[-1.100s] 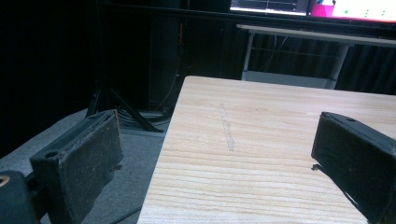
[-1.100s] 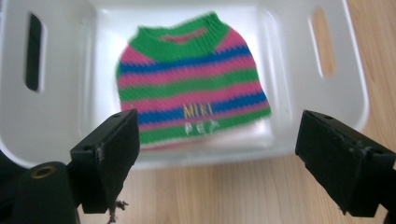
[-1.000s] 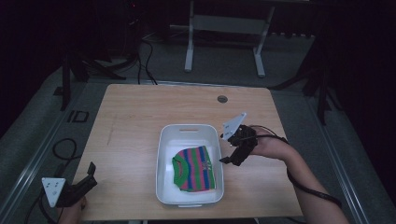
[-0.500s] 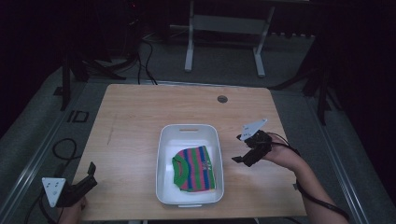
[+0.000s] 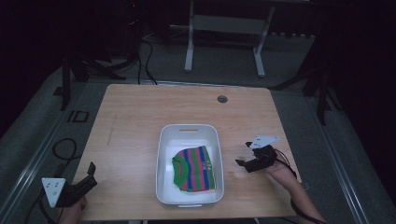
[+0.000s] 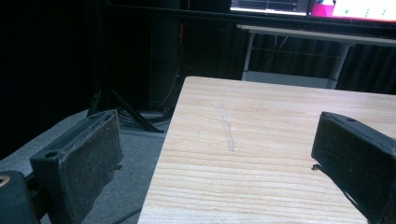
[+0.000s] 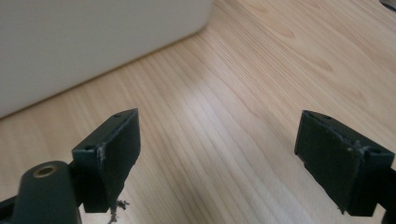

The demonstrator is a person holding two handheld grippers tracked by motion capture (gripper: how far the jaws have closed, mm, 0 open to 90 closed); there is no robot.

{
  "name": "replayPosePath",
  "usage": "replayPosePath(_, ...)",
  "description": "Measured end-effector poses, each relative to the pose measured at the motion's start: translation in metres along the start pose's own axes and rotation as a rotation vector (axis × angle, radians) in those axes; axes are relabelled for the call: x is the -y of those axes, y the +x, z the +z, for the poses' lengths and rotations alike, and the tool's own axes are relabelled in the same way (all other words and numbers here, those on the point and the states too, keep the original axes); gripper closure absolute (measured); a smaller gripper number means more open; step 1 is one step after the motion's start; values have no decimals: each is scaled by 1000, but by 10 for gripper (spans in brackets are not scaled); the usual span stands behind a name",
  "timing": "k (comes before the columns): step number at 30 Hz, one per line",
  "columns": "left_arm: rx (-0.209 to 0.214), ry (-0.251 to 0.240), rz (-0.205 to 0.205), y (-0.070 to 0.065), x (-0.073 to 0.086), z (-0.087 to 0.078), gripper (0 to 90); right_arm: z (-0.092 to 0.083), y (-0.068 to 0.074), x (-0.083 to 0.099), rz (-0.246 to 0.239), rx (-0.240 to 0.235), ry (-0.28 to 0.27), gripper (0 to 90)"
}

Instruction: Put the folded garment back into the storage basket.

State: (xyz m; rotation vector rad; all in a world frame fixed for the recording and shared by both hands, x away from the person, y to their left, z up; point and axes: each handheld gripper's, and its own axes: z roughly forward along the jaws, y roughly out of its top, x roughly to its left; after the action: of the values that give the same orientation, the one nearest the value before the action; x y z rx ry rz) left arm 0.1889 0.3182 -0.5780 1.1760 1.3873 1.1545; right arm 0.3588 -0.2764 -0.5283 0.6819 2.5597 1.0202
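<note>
1. Pale wood counter [image 5: 140,121], grain running along its length, faint streak near the left edge, small round grommet [image 5: 222,99] toward the far side.
2. Dark room around it: grey floor, cables, white frame legs [image 5: 224,42] beyond the far edge.
3. White tub [image 5: 187,133] at centre, holding a folded green, pink and blue striped garment [image 5: 195,168].
4. Left hand-held gripper [image 5: 88,175] at the near left corner, jaws spread wide, empty.
5. Right hand-held gripper [image 5: 243,157] low over bare wood just right of the tub, jaws spread, empty.
6. Compared with a second ago: right hand-held gripper pulled back from the tub rim toward the right edge; left one, tub and garment unchanged.
</note>
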Motion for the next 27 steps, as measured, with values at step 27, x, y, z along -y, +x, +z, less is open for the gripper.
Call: replayPosePath(27,-5,1,-3,0,0,0,22,-58,-11,96,412,459,-133,136)
